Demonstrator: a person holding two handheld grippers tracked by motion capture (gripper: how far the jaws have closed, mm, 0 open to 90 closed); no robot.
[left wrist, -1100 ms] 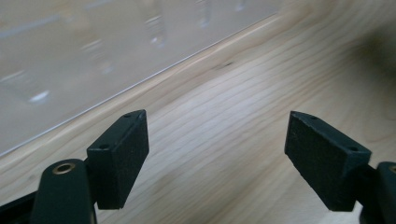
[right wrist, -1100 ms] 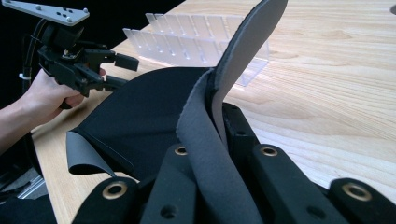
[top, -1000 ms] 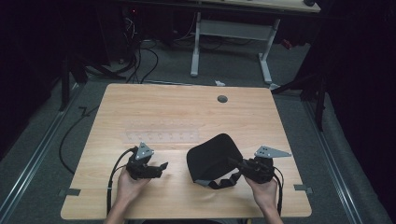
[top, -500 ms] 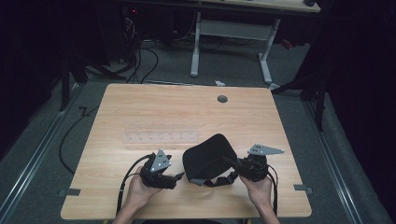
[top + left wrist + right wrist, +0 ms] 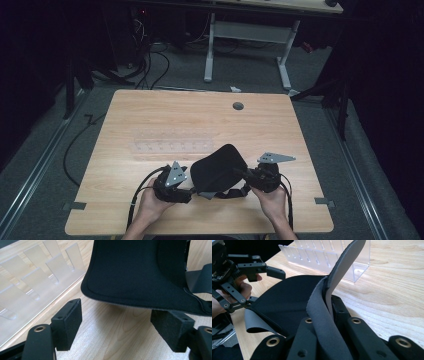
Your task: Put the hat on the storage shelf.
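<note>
Wooden table [image 5: 150,112] with bare-slotted clear rack [image 5: 170,146]; right tool [image 5: 325,315] clamping black pad [image 5: 217,167], left tool [image 5: 117,325] wide beside it.

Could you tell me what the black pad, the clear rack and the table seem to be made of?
Pad: apparently matte foam-backed fabric, judging by its stitched rim and thin grey edge bending in the right gripper view. Rack: clear glossy plastic, probably acrylic, see-through with bright edges. Table: pale wood or wood-look laminate, with visible grain.

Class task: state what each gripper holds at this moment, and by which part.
The right gripper is shut on the black fabric piece, pinching a fold at its edge. The left gripper holds nothing; its jaws stand open beside the fabric's rim.
</note>
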